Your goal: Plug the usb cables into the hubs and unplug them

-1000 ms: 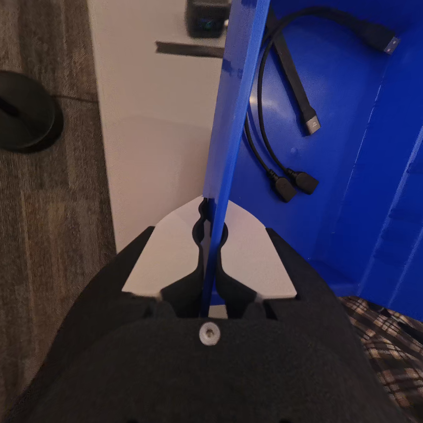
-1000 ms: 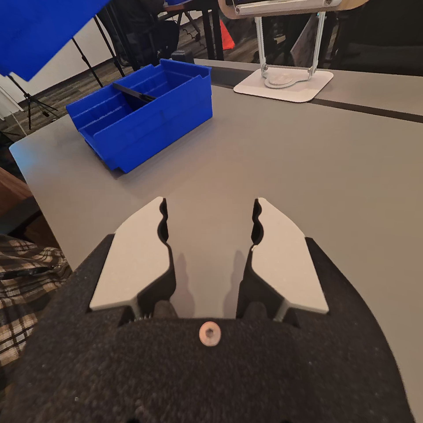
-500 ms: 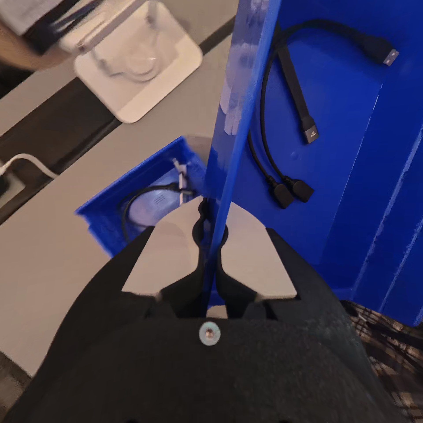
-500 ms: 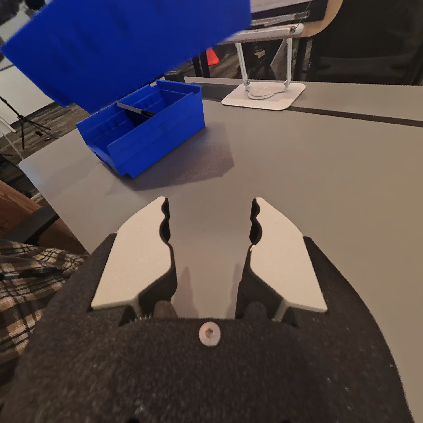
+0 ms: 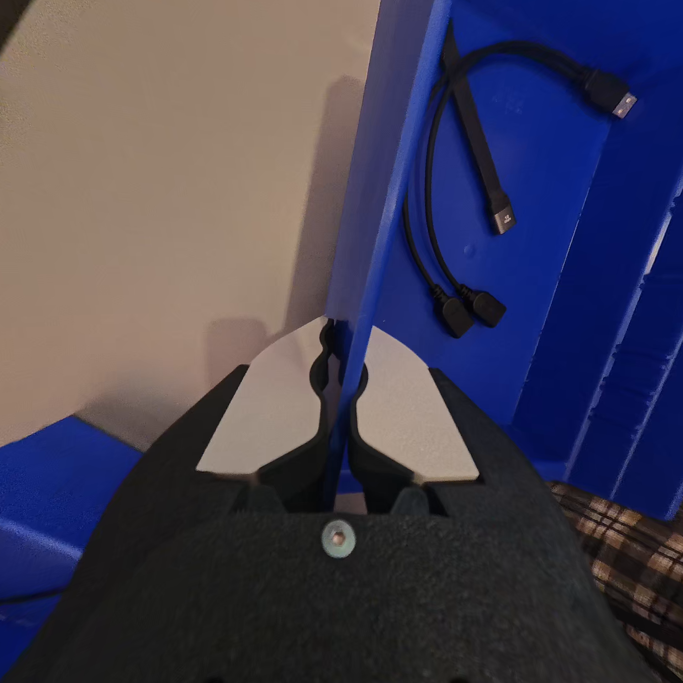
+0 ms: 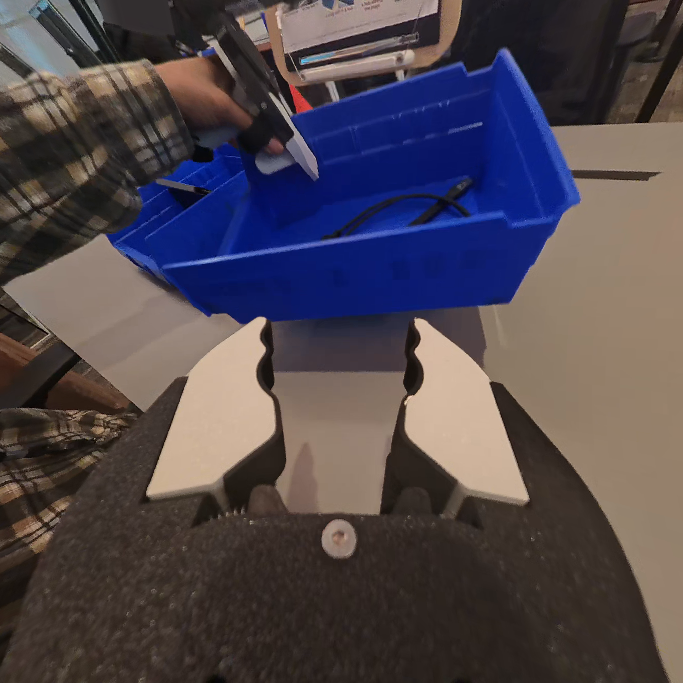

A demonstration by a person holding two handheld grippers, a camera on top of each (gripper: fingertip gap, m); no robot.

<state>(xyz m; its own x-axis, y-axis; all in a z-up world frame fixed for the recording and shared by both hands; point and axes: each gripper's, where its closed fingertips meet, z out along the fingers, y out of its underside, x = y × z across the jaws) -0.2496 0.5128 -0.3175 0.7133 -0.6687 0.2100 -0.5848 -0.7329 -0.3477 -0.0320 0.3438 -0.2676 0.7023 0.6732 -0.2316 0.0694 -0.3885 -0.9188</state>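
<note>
My left gripper [image 5: 342, 332] is shut on the side wall of a blue bin [image 5: 369, 184] and holds it tilted, low over the grey table [image 6: 591, 332]. In the bin lie a black split USB cable [image 5: 436, 229] with two sockets and one metal plug [image 5: 624, 105], and a short flat black cable [image 5: 480, 155] with a grey connector. The right wrist view shows the same bin [image 6: 369, 281], its cables [image 6: 399, 207] and the left gripper [image 6: 288, 159] on its left wall. My right gripper [image 6: 338, 343] is open and empty, just in front of the bin.
A second blue bin [image 6: 177, 207] with a black divider stands behind the held one; it also shows in the left wrist view [image 5: 44, 499]. A white stand holding a board [image 6: 354, 55] is at the back. A plaid sleeve [image 6: 74, 148] reaches in from the left.
The left gripper has carried the blue bin from high at the left down to the table, right in front of my right gripper. The right gripper has stayed open.
</note>
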